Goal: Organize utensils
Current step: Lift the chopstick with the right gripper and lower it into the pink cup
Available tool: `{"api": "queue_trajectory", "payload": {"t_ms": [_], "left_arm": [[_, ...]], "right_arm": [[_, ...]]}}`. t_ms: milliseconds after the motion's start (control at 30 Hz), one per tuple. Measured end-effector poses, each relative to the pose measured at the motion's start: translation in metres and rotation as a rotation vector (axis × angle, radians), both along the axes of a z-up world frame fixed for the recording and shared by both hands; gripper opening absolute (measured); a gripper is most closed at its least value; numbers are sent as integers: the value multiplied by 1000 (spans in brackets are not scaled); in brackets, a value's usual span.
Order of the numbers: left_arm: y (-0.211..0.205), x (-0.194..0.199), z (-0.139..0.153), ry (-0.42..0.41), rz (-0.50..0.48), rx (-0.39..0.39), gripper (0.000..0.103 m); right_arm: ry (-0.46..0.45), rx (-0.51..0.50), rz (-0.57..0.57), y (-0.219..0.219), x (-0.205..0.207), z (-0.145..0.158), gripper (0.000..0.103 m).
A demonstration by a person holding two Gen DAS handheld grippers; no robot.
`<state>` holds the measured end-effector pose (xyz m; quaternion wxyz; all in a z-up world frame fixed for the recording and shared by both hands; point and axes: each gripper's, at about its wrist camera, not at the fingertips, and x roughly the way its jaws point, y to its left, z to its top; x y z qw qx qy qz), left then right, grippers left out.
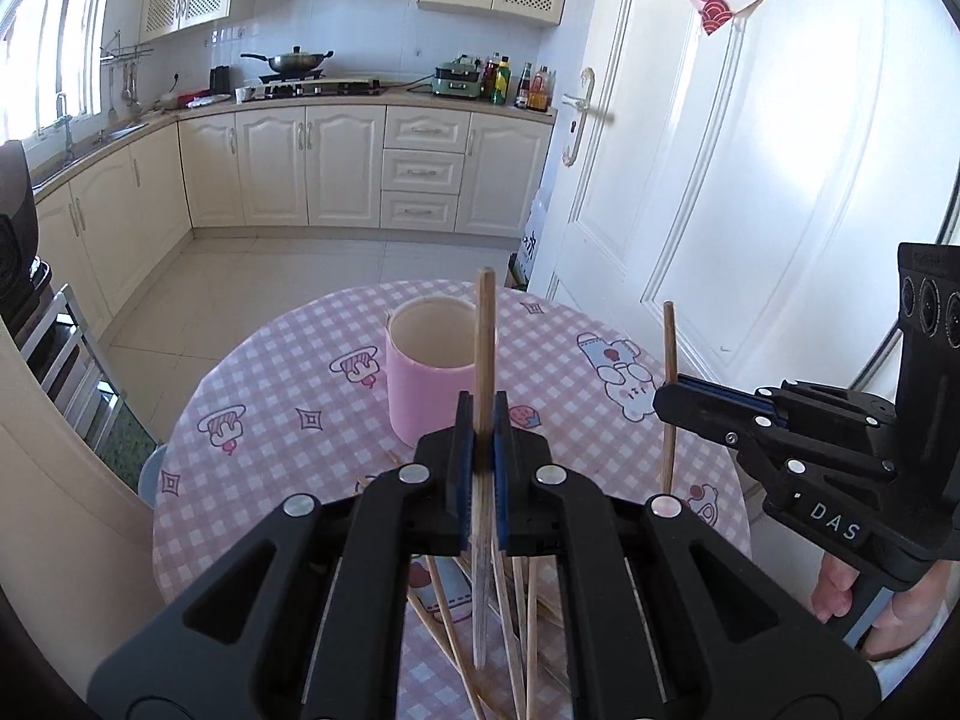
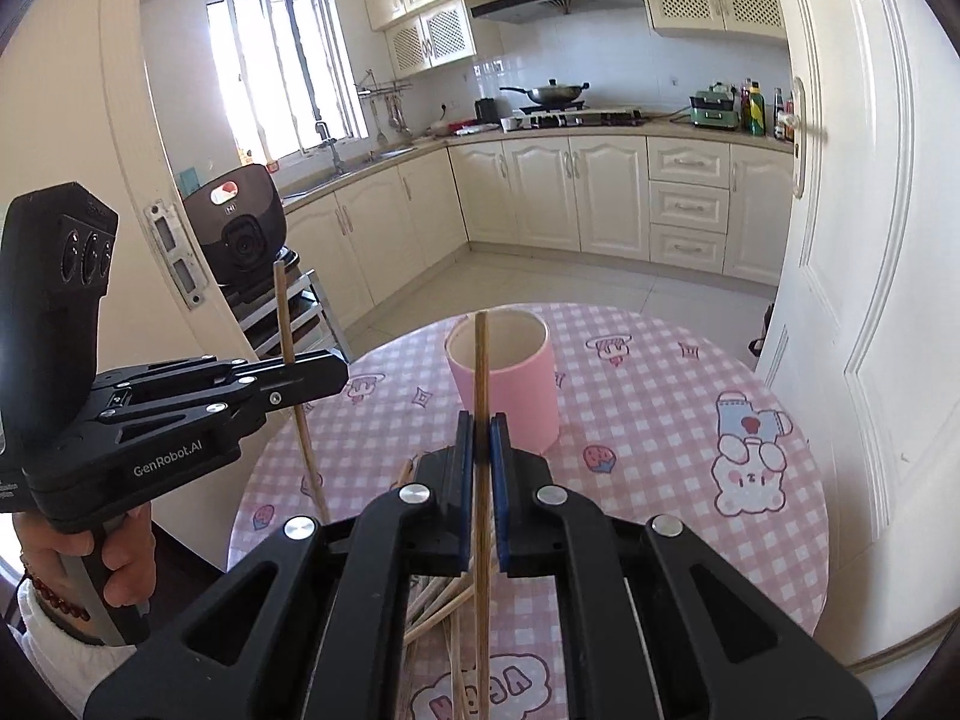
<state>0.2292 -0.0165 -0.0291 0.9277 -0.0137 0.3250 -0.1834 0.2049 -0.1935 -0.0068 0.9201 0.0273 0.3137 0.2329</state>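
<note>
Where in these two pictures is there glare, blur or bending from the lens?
Left wrist view: window glare at the far left washes out; the white door bows with the fisheye; the held chopstick blurs low between the pads. Right wrist view: the window is overexposed; cabinets curve; the pink cup stays sharp.

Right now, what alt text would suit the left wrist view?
The left tool is shut on an upright wooden chopstick before an empty pink cup on a pink checked table; the right tool holds another chopstick.

Bright daylight from the window (image 2: 282, 66), glare on it, fisheye-bent edges
</note>
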Motion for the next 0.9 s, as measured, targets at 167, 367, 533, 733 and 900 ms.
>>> {"api": "queue_trajectory", "payload": {"t_ms": [167, 367, 533, 733, 900], "left_arm": [[4, -5, 17, -30, -3, -19, 6], [2, -8, 41, -82, -6, -24, 5], [-1, 0, 66, -149, 29, -9, 5], [2, 25, 85, -222, 110, -36, 5], [6, 42, 90, -285, 173, -94, 6]], "right_arm": [[-49, 10, 15, 2, -6, 20, 4], [-135, -17, 34, 16, -6, 48, 4], [-215, -54, 17, 27, 0, 71, 4], [-291, -22, -51, 26, 22, 88, 4], [-373, 3, -102, 29, 33, 96, 4]]}}
